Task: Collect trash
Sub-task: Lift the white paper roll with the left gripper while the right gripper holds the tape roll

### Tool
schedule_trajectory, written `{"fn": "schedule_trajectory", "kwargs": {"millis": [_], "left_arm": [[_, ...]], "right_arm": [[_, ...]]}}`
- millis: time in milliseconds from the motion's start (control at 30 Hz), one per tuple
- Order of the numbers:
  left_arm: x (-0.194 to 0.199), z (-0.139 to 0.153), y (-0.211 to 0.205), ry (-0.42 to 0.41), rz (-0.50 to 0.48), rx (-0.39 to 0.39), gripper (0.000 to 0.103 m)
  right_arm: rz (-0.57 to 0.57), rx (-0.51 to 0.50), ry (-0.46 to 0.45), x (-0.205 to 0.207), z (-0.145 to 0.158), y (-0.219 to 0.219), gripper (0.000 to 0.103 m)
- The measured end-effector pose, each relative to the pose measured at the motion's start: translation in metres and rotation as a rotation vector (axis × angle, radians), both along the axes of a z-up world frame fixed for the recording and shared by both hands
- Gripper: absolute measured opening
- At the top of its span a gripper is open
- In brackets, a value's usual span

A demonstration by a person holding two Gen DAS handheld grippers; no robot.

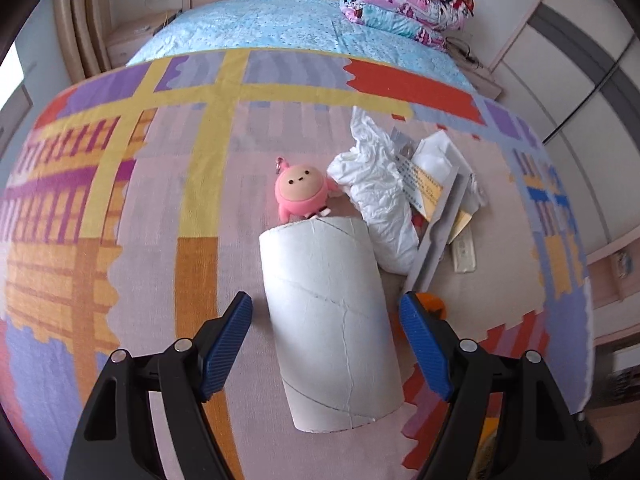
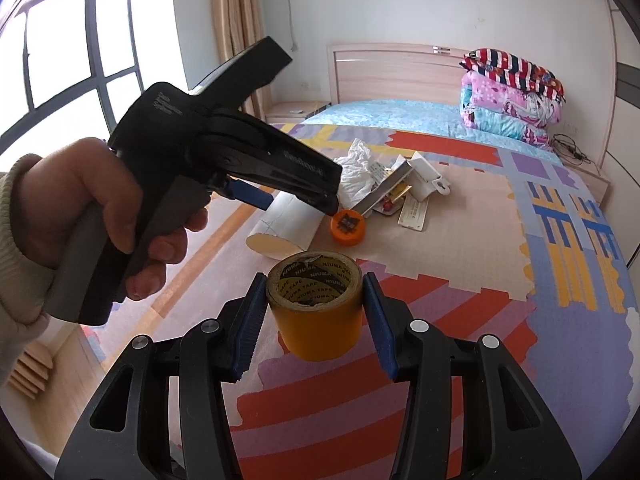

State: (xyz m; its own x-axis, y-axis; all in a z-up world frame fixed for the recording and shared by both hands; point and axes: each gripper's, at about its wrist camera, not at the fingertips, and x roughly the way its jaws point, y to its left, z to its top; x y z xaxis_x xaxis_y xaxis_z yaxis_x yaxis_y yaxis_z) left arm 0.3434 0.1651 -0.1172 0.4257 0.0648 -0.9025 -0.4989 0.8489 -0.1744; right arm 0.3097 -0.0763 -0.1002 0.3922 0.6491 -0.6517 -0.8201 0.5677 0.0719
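A white cardboard tube [image 1: 320,264] lies on the patterned blanket [image 1: 160,200]. It sits between the blue pads of my left gripper [image 1: 326,300], which is open, with a gap on both sides. In the right wrist view a hand [image 2: 80,200] holds that left gripper [image 2: 296,204] over the tube [image 2: 280,228]. My right gripper [image 2: 314,280] is shut on a yellow tape roll [image 2: 316,320], held above the blanket. Behind the tube is a heap of a crumpled white bag [image 1: 380,200], paper packaging [image 1: 436,184] and an orange lid [image 2: 349,229].
A pink plush toy [image 1: 302,192] sits just beyond the tube's far end. Folded quilts [image 1: 404,4] are stacked at the head of the bed on a blue sheet [image 1: 260,24]. A wardrobe [image 1: 580,80] stands to the right, a window [image 2: 80,40] to the left.
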Motion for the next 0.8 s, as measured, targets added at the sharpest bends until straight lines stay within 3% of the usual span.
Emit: {"fn": "schedule_trajectory", "kwargs": {"millis": [100,467,800], "left_arm": [[0.0,-0.001,-0.005,0.009,-0.004,0.046,0.058],[-0.035,0.019,-0.004,-0.065,-0.028,0.008,0.057],[-0.106,0.053,-0.04,-0.188,-0.105,0.041,0.057]], "right_arm": [[-0.005,0.005,0.0,0.0,0.001,-0.003,0.048],[-0.004,0.012,-0.01,-0.013,0.006,-0.008,0.048],[-0.006,0.028,-0.035,-0.037,0.022,-0.021,0.048]]}}
